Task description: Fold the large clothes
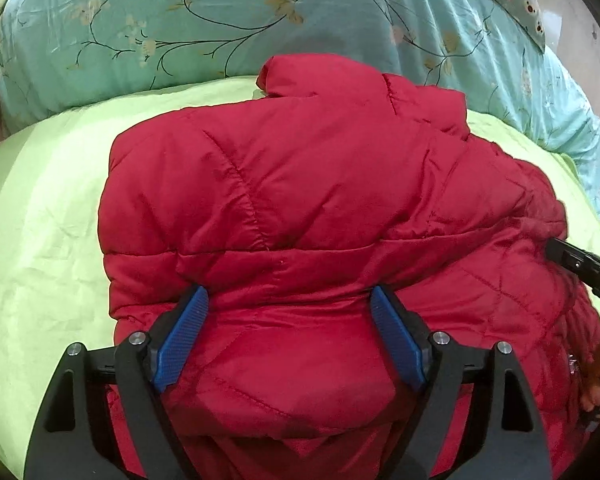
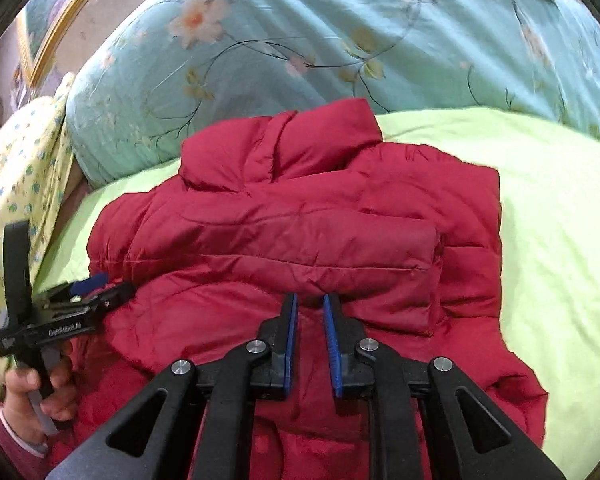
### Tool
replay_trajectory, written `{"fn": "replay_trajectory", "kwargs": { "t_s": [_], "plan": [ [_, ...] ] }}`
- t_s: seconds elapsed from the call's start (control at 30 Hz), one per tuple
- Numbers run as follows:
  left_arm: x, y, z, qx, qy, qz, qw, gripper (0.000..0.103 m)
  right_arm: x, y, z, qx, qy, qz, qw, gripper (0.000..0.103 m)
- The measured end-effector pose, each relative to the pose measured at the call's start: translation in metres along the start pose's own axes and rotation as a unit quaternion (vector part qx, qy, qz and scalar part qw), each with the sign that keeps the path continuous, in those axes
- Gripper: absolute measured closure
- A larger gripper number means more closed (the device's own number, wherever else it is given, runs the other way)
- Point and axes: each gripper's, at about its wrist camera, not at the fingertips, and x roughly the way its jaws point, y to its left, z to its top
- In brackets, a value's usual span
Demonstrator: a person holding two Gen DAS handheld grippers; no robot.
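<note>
Red puffer jacket (image 1: 300,200), lying collar-away on the lime-green bed sheet (image 1: 40,220) and filling the centre of both views, sleeves apparently folded in over the body.

Nearest, at the bottom of the left wrist view: left gripper (image 1: 290,304), jaws standing wide, a thick padded roll of the near hem bulging between the blue pads (image 1: 188,332); fabric brushing both pads, though not visibly squeezed. At the bottom of the right wrist view: right gripper (image 2: 310,304), jaws nearly shut, only a thin slot left, tips at a fold edge of the jacket; a pinch of fabric likely, but not certain.

At the lower left of that view, a hand (image 2: 32,392) around the left gripper's handle.

Further up: the stand-up collar (image 2: 300,140), then a teal floral quilt (image 1: 260,8) bunched across the top.

Risks from here, as judgement: slick, puffy shell slipping from a narrow pinch once lifted; wide left jaws closing on too little padding, so one side rising without the other and skewing the fold; trapped air springing the layers apart again; tucked sleeves sliding out under an uneven pull.
</note>
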Motion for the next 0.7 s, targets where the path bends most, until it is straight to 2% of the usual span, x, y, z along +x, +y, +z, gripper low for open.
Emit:
{"fn": "replay_trajectory", "kwargs": {
  "t_s": [0.1,0.37,0.5,0.6,0.7],
  "plan": [
    [0.001,-0.001,-0.002,0.002,-0.006,0.004,1.0,0.017,0.023,-0.003,-0.011,-0.01,0.034,-0.01,0.999,0.089],
    [0.001,-0.002,-0.008,0.004,-0.018,0.017,0.9997,0.016,0.031,-0.016,-0.012,0.026,0.029,0.02,0.999,0.089],
    [0.0,-0.003,-0.008,-0.001,-0.008,0.025,0.9997,0.016,0.03,-0.014,-0.012,0.02,0.03,0.014,0.999,0.089],
    [-0.01,-0.001,-0.014,-0.02,0.003,0.04,0.999,0.016,0.03,-0.011,-0.013,0.013,0.031,0.006,0.999,0.089],
    [-0.013,0.004,-0.021,-0.04,0.008,0.039,0.9984,0.016,0.03,-0.011,-0.014,0.012,0.031,0.004,0.999,0.089]
  ]
}}
